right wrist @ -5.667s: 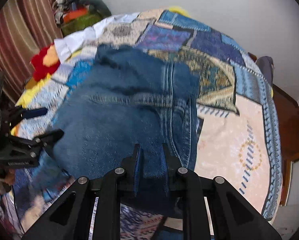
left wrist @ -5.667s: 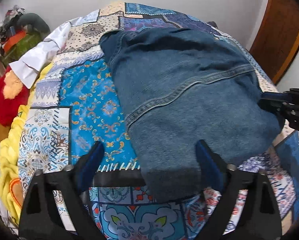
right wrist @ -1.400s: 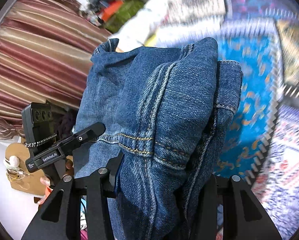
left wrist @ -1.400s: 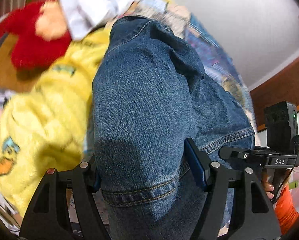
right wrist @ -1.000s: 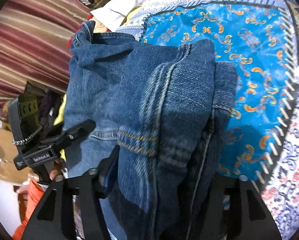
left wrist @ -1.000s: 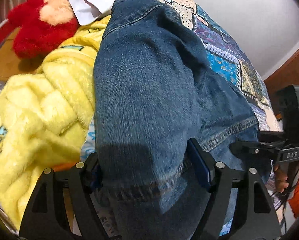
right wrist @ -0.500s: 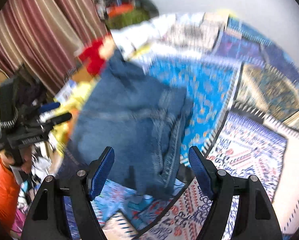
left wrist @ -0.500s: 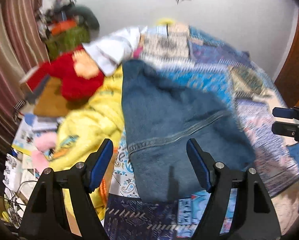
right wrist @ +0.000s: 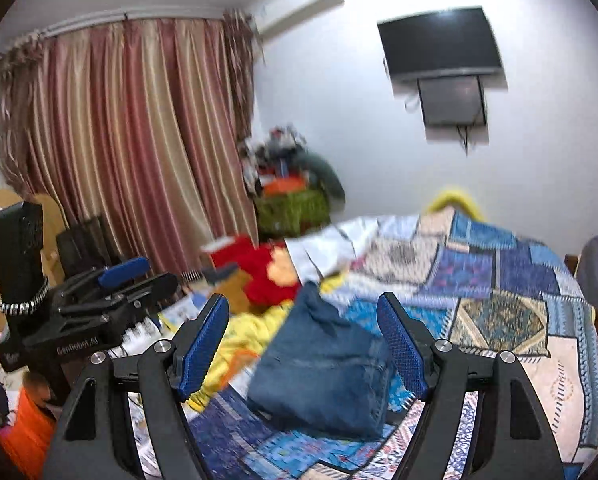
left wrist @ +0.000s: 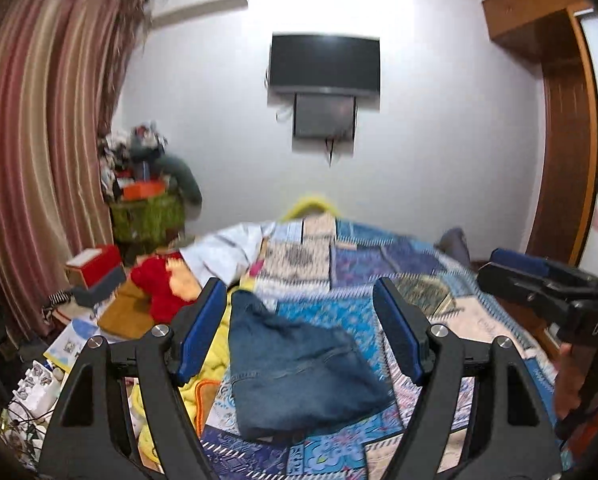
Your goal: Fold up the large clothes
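Observation:
The folded blue denim garment [left wrist: 299,372] lies on the patchwork bedspread [left wrist: 411,280] near the bed's left front edge; it also shows in the right wrist view [right wrist: 323,372]. My left gripper [left wrist: 301,336] is open and empty, raised above and in front of the denim. My right gripper [right wrist: 303,344] is open and empty, likewise held back from the denim. The right gripper appears at the right edge of the left wrist view [left wrist: 547,284], and the left gripper at the left of the right wrist view [right wrist: 111,284].
A yellow fleece blanket [left wrist: 215,364], a red plush toy [left wrist: 159,284] and a white garment [left wrist: 227,248] lie left of the denim. Boxes and papers [left wrist: 95,276] crowd the floor by the striped curtain [right wrist: 131,140]. A television [left wrist: 325,62] hangs on the far wall.
Both grippers let go of the denim, which was set down near the yellow blanket. Both have since pulled back and tilted up, so the wall and television have come into view.

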The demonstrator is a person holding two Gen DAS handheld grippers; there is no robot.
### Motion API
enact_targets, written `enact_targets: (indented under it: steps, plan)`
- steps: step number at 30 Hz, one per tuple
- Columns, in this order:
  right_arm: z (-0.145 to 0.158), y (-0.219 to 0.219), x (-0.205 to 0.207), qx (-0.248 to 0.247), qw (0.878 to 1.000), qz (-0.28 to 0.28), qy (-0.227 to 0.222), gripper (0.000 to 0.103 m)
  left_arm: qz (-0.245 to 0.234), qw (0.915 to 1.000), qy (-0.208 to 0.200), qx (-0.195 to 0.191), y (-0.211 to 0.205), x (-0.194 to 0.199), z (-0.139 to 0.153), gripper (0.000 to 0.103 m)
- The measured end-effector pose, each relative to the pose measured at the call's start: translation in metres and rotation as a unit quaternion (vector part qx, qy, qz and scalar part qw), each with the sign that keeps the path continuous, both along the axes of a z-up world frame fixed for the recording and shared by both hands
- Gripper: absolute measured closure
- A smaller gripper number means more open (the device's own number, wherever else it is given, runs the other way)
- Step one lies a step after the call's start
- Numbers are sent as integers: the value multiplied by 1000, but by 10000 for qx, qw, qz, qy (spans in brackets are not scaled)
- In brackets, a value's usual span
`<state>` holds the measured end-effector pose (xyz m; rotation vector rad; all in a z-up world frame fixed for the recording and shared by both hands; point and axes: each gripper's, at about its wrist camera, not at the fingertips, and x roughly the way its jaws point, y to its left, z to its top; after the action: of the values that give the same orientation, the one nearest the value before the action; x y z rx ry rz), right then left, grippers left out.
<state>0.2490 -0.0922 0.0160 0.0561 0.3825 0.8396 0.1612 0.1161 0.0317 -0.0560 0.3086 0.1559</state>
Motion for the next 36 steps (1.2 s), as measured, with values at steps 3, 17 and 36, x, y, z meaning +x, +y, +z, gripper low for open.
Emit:
enact_targets:
  steps: [3,17,36]
  plan:
    - [5,-6,-24,109,9997,-92,-193,28,105,9995,-301,75,-11,-23,6,28]
    - [-3,-10,-74,-111,9962,-623,-607,8,335,9980,-451,273,-27,-49,-7,8]
    - [-6,-16,-75,-110,9942,-906,-572,0,392,9985,-386,-32,-19,-49,-14,1]
